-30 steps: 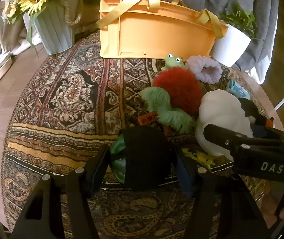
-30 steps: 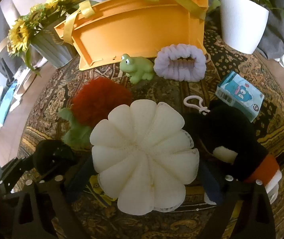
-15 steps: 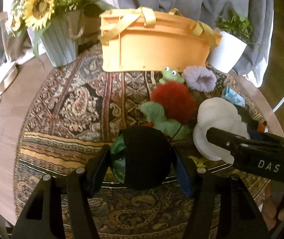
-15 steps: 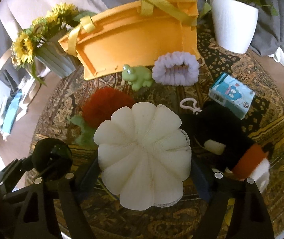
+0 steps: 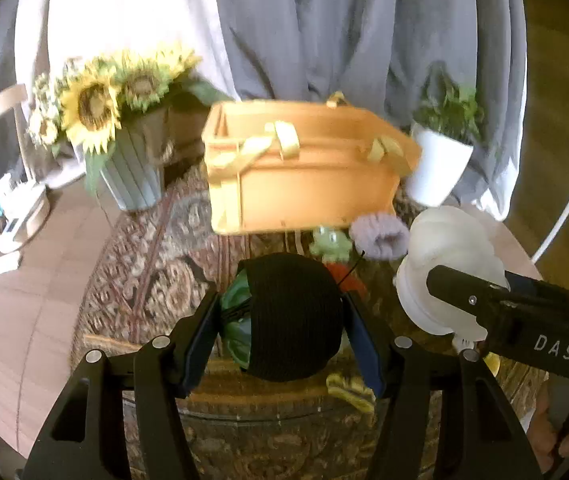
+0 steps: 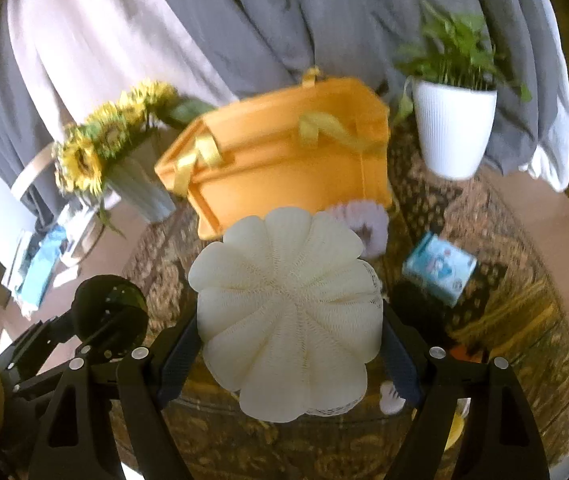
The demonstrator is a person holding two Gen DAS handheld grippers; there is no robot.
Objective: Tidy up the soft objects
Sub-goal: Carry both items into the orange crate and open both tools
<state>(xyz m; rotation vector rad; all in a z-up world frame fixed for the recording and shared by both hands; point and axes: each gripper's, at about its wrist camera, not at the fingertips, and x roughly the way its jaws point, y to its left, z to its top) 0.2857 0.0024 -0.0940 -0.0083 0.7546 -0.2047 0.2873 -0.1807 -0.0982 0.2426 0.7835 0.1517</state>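
Standing before the orange basket [image 5: 308, 176] are a green frog [image 5: 330, 242] and a purple scrunchie [image 5: 380, 236]; nearer, the left gripper [image 5: 284, 320] clasps a black pouch [image 5: 292, 316], the right gripper [image 6: 288, 332] a white loofah [image 6: 288, 312] hiding things behind

Bin [image 5: 304, 184] sits between sunflower vase [image 5: 132, 176] and potted plant [image 5: 438, 168].

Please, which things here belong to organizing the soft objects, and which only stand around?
Belong to the job: black plush ball in the left gripper; white mesh sponge in the right gripper; orange basket; purple scrunchie.

Standing around: sunflower vase; white plant pot; blue carton.
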